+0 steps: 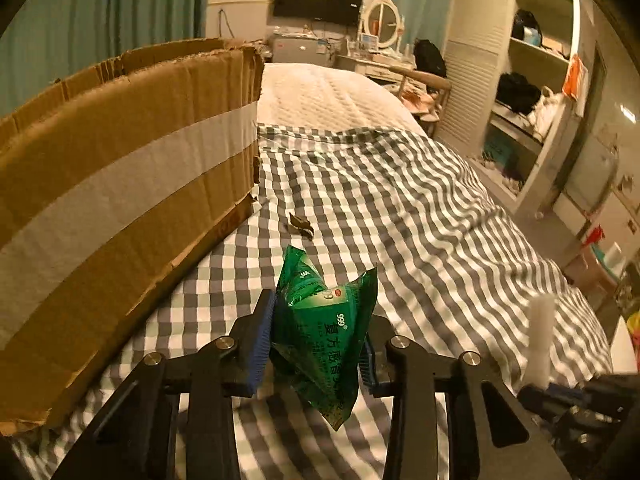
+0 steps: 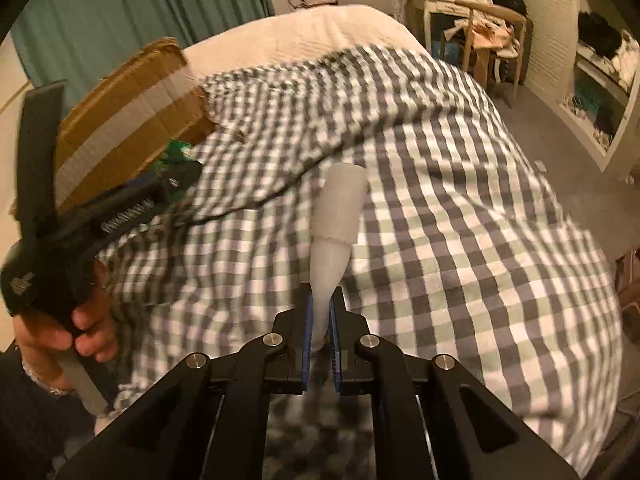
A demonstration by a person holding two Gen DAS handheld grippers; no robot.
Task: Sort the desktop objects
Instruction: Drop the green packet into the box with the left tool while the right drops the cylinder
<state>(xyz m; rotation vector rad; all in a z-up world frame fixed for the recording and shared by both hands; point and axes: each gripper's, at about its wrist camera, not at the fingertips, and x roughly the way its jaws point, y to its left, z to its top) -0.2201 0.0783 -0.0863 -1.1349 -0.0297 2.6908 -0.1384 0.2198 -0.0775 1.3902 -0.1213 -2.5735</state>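
My left gripper (image 1: 320,312) is shut on a crumpled green sachet (image 1: 324,328) and holds it just above the checked bedspread (image 1: 400,208), right beside the cardboard box (image 1: 120,168). My right gripper (image 2: 320,300) is shut on the flat end of a white tube (image 2: 338,216), whose wide cap points away over the bedspread (image 2: 440,200). The tube's cap (image 1: 540,340) shows blurred at the lower right of the left wrist view. In the right wrist view the left gripper (image 2: 176,172) with the green sachet (image 2: 174,154) sits at the left by the box (image 2: 128,120).
A small brown scrap (image 1: 300,224) lies on the cloth by the box corner. A person's hand (image 2: 80,328) grips the left tool's handle. Beyond the bed stand a dressing table with a round mirror (image 1: 382,20), a chair (image 2: 492,36) and open shelves (image 1: 532,92).
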